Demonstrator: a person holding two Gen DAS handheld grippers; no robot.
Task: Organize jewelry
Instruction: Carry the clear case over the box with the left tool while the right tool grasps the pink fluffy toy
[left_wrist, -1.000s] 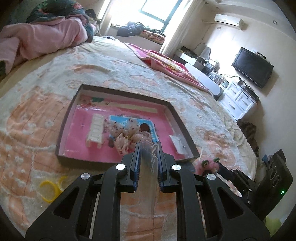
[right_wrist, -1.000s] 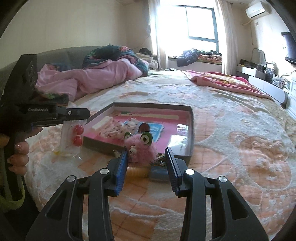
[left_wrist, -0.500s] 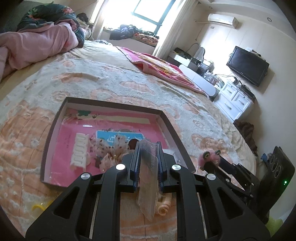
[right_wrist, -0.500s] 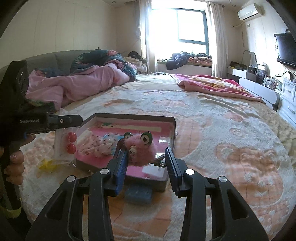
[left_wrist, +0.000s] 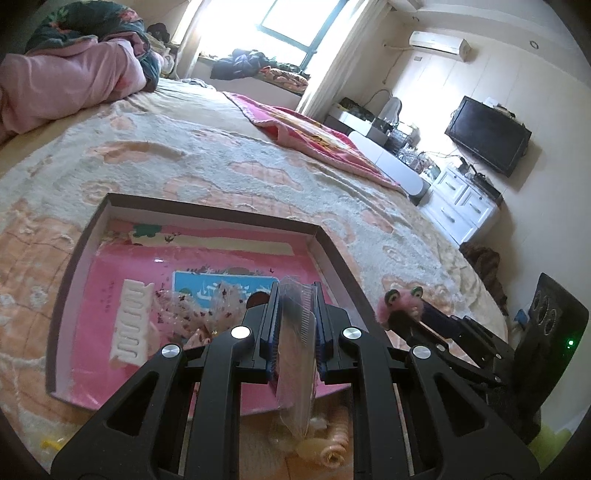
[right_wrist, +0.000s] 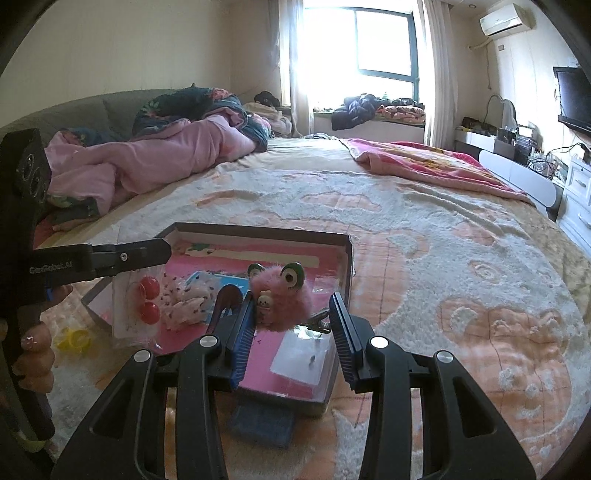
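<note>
Left claw (left_wrist: 295, 332) clenched on bag (left_wrist: 297, 354), right claw (right_wrist: 291, 325) grasping pink clip (right_wrist: 282, 295), both over tray (right_wrist: 258, 232). Risk: limp bag snags near rim, clip's fur slips.

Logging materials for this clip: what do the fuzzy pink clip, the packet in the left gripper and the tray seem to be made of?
Fuzzy pink clip: plush fur, matte, on a shiny metal clasp. Packet in the left gripper: clear glossy plastic film, see-through, with red beads inside. Tray: probably cardboard, thin dark walls, printed pink floor.
</note>
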